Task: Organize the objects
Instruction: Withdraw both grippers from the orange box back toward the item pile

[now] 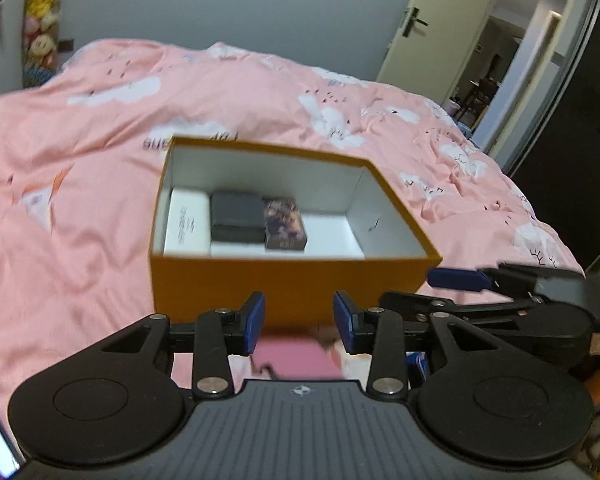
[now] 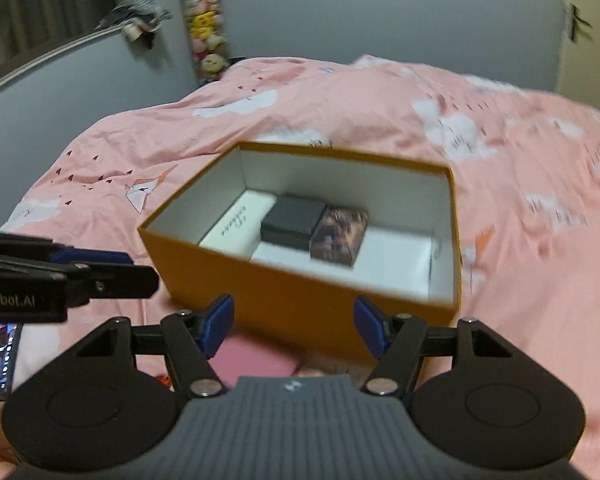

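**Orange box sits open on the bed, partly filled**

Orange box (image 1: 288, 280) rests lidless on the pink duvet (image 1: 80, 200). A white box (image 1: 186, 222), black box (image 1: 236, 216) and patterned box (image 1: 285, 229) sit side by side along one end, probably saving room. Left gripper (image 1: 299, 322) and right gripper (image 2: 294, 326) hover before it, jaws apart, holding nothing.

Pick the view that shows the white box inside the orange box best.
The right wrist view: the white box shows its top and script unobstructed beside the black box. The left wrist view shows the white box too, but blurrier and partly behind the orange box wall.
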Action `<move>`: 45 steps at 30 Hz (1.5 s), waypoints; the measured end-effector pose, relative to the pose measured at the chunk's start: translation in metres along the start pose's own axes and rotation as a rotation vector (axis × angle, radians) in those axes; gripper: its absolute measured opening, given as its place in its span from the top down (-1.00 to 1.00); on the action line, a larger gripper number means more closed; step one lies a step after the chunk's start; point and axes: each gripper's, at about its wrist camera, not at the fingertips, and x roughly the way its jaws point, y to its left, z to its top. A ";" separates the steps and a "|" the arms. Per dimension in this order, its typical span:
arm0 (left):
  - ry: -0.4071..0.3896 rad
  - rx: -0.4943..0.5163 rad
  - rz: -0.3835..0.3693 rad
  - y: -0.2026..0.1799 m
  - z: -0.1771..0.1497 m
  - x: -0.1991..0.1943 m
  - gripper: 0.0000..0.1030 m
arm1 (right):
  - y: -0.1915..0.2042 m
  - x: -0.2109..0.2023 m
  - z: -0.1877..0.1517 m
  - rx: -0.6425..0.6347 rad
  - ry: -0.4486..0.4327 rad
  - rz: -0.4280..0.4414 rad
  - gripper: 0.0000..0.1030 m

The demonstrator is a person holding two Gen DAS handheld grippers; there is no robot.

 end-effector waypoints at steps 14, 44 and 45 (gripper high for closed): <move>0.314 -0.103 0.118 0.026 -0.070 0.022 0.16 | 0.034 0.028 -0.081 -0.004 0.260 0.113 0.15; 0.157 -0.052 0.042 0.022 -0.068 -0.002 0.16 | 0.058 0.023 -0.087 -0.108 0.187 0.125 0.85; 0.153 -0.046 0.037 0.021 -0.068 -0.002 0.16 | 0.056 0.020 -0.084 -0.109 0.157 0.087 1.00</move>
